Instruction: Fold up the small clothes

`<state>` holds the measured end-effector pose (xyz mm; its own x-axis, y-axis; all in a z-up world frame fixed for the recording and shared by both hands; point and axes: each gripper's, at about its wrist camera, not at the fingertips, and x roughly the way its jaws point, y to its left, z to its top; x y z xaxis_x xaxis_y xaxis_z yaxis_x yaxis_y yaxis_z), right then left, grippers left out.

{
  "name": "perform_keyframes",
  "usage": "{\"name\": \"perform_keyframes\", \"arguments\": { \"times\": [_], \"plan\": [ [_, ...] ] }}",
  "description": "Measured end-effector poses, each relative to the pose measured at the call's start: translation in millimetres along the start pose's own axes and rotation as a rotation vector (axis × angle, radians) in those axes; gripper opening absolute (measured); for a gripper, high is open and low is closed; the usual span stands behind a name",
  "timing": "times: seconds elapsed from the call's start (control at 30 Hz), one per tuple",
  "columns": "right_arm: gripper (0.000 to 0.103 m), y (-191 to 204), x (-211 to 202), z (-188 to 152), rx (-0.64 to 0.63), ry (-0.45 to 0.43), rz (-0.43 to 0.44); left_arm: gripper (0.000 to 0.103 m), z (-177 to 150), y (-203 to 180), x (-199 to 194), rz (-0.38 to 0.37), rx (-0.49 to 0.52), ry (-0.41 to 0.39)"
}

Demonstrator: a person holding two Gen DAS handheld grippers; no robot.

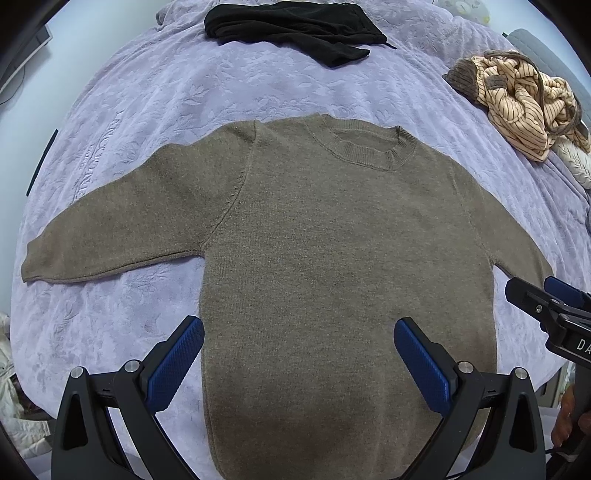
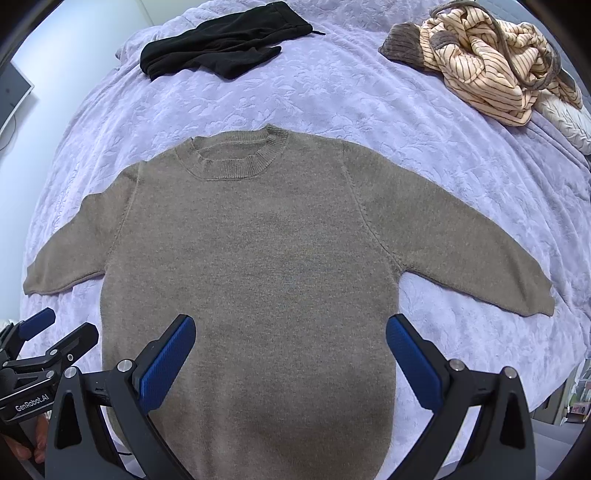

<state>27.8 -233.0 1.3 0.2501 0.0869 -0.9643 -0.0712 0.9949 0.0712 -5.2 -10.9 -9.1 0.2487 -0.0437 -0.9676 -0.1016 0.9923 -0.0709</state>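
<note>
A small brown knit sweater (image 1: 332, 240) lies flat and face up on a lilac bedspread (image 1: 166, 96), sleeves spread to both sides, collar at the far end. It also shows in the right wrist view (image 2: 251, 258). My left gripper (image 1: 299, 328) is open and empty, hovering over the sweater's lower left part near the hem. My right gripper (image 2: 291, 325) is open and empty, hovering over the lower right part. Each gripper appears at the edge of the other's view: the right one (image 1: 554, 306), the left one (image 2: 55, 332).
A black garment (image 1: 291, 29) lies crumpled at the far side of the bed, also in the right wrist view (image 2: 221, 48). A striped beige garment pile (image 1: 524, 99) sits at the far right, also in the right wrist view (image 2: 487, 62). The bedspread (image 2: 369, 103) covers the whole surface.
</note>
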Motion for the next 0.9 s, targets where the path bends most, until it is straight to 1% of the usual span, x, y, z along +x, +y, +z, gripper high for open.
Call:
{"name": "perform_keyframes", "arguments": {
  "times": [0.9],
  "plan": [
    [0.103,7.7,5.6,-5.9,-0.017,0.021,-0.016,0.103,-3.9,5.4,2.6,0.008,-0.007,0.008]
  ]
}}
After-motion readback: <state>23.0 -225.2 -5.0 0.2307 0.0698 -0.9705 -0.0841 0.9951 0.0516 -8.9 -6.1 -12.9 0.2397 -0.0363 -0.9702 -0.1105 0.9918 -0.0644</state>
